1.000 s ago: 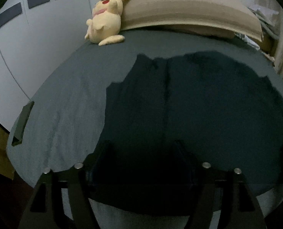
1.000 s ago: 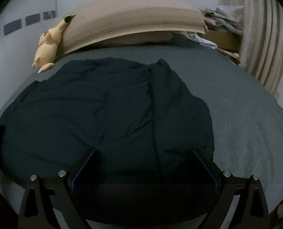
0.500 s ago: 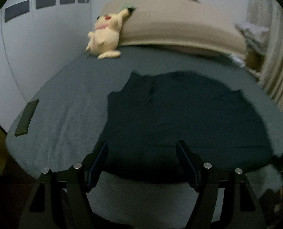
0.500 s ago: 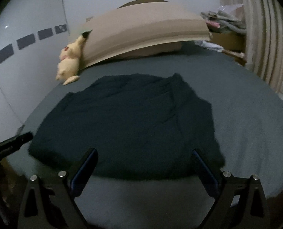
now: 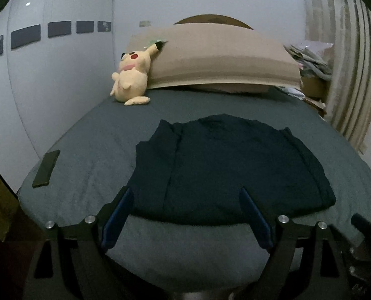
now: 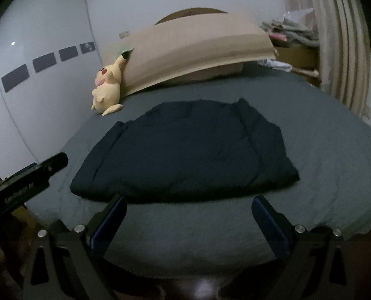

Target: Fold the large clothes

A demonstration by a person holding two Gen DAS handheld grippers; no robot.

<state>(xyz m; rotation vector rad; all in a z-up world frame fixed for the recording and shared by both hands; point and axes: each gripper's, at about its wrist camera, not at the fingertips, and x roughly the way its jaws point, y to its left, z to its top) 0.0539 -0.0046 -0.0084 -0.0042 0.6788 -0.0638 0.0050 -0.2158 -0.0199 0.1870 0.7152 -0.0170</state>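
The pillow (image 5: 225,87) is mostly hidden under the cardboard (image 5: 218,55); the clutter (image 5: 308,60) beside the curtain (image 5: 348,75) is indistinct.

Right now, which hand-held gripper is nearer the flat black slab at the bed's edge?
Left. The left hand-held gripper sits just right of the black slab; the right hand-held gripper is farther along the bed, across the dark garment.

Black grippers (image 5: 186,195), blue pads (image 6: 109,225), seemingly silver bolts.

The folded garment (image 5: 230,172) lies mid-bed (image 5: 235,247); behind it the plush toy (image 5: 132,80) leans against a pillow (image 5: 220,57); a flat slab (image 5: 46,168) lies at the bed's left edge.
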